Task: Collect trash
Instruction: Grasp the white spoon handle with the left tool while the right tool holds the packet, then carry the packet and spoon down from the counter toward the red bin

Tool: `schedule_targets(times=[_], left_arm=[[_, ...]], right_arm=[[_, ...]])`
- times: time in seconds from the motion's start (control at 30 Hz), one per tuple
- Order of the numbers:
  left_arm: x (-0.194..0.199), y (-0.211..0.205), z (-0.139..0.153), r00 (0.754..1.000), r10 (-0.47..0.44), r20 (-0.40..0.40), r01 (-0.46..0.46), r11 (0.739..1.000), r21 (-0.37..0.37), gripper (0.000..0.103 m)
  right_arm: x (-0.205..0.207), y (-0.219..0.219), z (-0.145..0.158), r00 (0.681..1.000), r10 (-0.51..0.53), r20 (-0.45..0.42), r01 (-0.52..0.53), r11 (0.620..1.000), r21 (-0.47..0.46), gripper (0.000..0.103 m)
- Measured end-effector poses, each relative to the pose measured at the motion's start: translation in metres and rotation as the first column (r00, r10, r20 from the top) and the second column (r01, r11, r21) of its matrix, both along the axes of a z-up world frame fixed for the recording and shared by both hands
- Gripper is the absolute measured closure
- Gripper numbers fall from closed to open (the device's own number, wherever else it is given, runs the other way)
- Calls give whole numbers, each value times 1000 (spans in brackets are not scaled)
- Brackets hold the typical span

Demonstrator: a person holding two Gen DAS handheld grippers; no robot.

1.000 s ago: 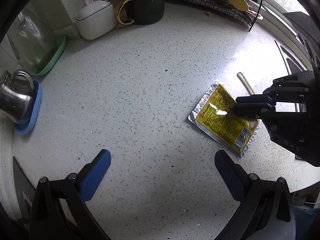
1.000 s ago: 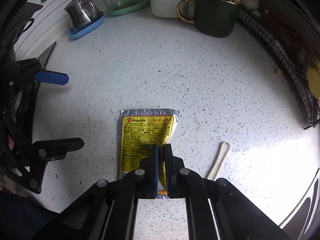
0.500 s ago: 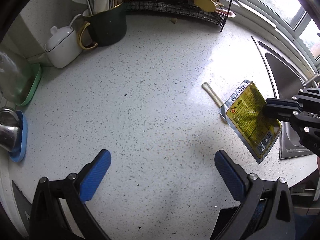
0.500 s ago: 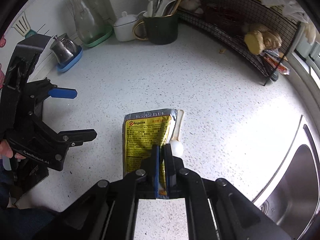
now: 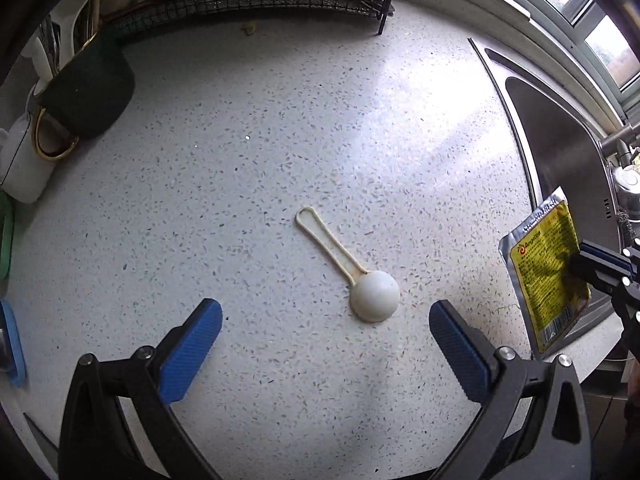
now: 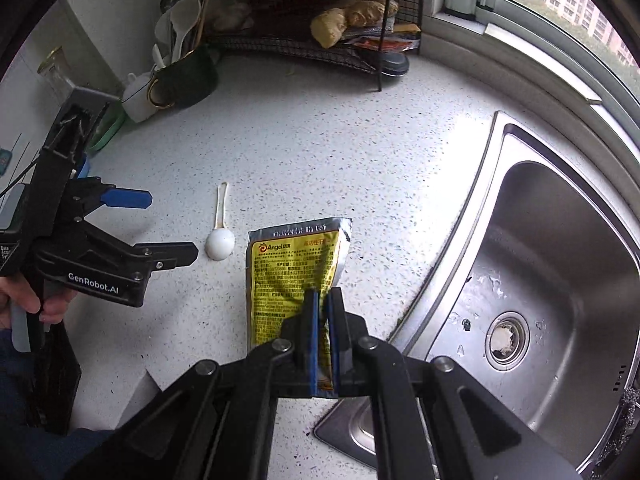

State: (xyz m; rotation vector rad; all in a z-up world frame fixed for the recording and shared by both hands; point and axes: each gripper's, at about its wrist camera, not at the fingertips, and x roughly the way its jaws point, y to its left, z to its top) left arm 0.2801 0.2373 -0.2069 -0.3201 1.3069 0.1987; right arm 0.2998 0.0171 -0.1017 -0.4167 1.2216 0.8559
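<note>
My right gripper [image 6: 321,300] is shut on a yellow and silver foil packet [image 6: 294,264] and holds it up off the speckled counter, beside the sink edge. The packet also shows at the right of the left wrist view [image 5: 542,270], pinched by the right gripper [image 5: 576,266]. A cream plastic scoop [image 5: 362,280] lies bowl-down on the counter between my left gripper's blue pads. My left gripper [image 5: 326,320] is open and empty, just above the scoop. In the right wrist view the scoop [image 6: 220,240] lies left of the packet, with the left gripper [image 6: 160,226] beside it.
A steel sink [image 6: 560,280] lies to the right. A black wire rack [image 6: 320,12] with food stands at the back. A dark green utensil mug [image 5: 86,96] and a white jar [image 5: 18,164] stand at the back left. A window runs along the far right.
My right gripper lifted the packet off the counter and carried it right, towards the sink. My left gripper swung right and now sits over the scoop.
</note>
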Motion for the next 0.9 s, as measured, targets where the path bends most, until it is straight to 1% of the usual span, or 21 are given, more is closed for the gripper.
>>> schedule_targets(times=[0.07,0.13,0.23,0.3,0.4,0.43,0.47,0.5,0.53,0.57,0.6,0.63,0.8,0.9], left_arm=[[7,2,-6,1000,25,-10,-25,1000,-13,0],[14,2,-12,999,43,-25,-43,999,-6,2],[21,3,-21,997,57,-58,-57,998,16,14],[24,1,-21,997,53,-52,-51,998,36,16],[30,-5,-21,998,40,-54,-36,997,62,24],[34,-10,-21,998,34,-62,-29,996,88,30],[37,-13,-20,998,31,-54,-27,996,85,38],[40,-17,-19,998,26,-52,-21,996,87,42],[43,-21,-17,999,15,-49,-11,996,89,56],[45,-25,-15,999,3,-46,1,996,86,73],[47,-30,-14,999,-7,-48,11,996,84,82],[49,-33,-13,999,-18,-48,22,997,78,94],[54,-50,-14,998,-50,-28,52,996,68,95],[40,-58,-13,998,-62,-21,63,997,54,95]], right_arm=[[4,-6,-1,1000,-22,-6,22,1000,-4,99],[7,-10,-3,999,-37,-9,37,999,-6,99],[13,-14,-6,998,-54,-17,54,999,-6,99],[16,-12,-9,998,-62,-22,61,998,-5,99],[19,-12,-13,997,-66,-28,66,998,-4,99],[19,-12,-13,997,-67,-31,67,998,-2,99],[20,-12,-13,997,-68,-32,68,998,-2,99],[19,-13,-12,997,-68,-34,68,998,0,99],[19,-13,-12,997,-66,-35,66,998,1,99],[20,-14,-12,997,-66,-36,66,998,2,99],[20,-14,-12,997,-66,-39,66,998,3,99],[20,-14,-12,997,-64,-40,65,998,4,99],[19,-18,-9,998,-59,-37,59,998,13,99],[18,-21,-6,997,-62,-35,62,998,19,99]])
